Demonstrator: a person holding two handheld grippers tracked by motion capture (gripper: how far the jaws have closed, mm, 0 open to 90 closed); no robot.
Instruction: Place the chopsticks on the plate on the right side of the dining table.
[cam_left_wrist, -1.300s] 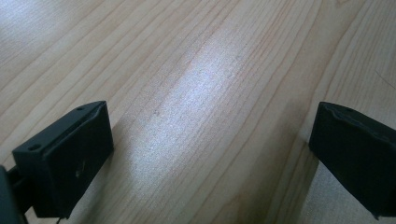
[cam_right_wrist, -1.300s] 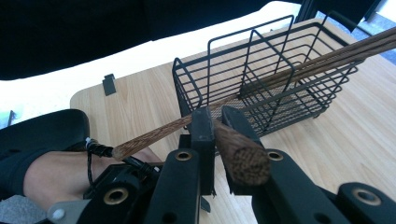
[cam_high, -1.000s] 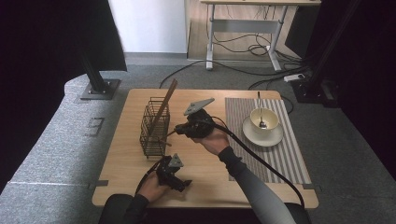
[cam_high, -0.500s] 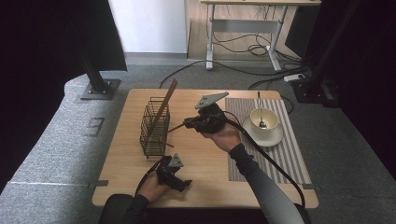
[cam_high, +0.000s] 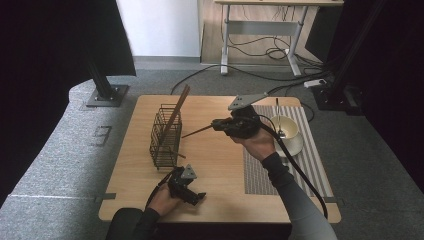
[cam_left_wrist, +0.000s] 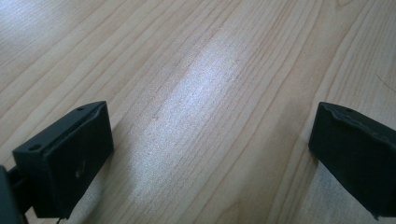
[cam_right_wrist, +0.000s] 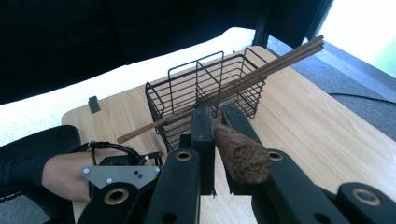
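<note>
The right gripper (cam_high: 216, 124) was clamped on a single wooden chopstick (cam_high: 197, 132), held above the middle of the table (cam_high: 215, 165). In the high view the stick ran from the jaws down and to the left, its free tip aimed at the black wire basket (cam_high: 165, 137) standing just beyond it on the left half of the table. That long axis was the relation the coming move appeared to turn on: the basket lay leftward from the right gripper, almost in line with the stick, so the stick probably needed tipping more upright and carrying over the rim before release. The right hand (cam_high: 257, 142) was plainly the nearer one for that.

In the right gripper view the butt end of the chopstick (cam_right_wrist: 240, 156) sat pinched between the two black jaws, with the wire basket (cam_right_wrist: 205, 100) ahead and a bundle of chopsticks (cam_right_wrist: 261, 70) already leaning out of it toward the far side.

The left gripper (cam_high: 192, 192) rested low near the table's near edge, its jaws standing apart over bare wood with nothing between them.

Which compartment of the basket was free could not be judged. A bowl (cam_high: 285, 131) with a utensil in it sat on the striped mat (cam_high: 300, 175) behind the right hand, partly hidden by the gripper.
</note>
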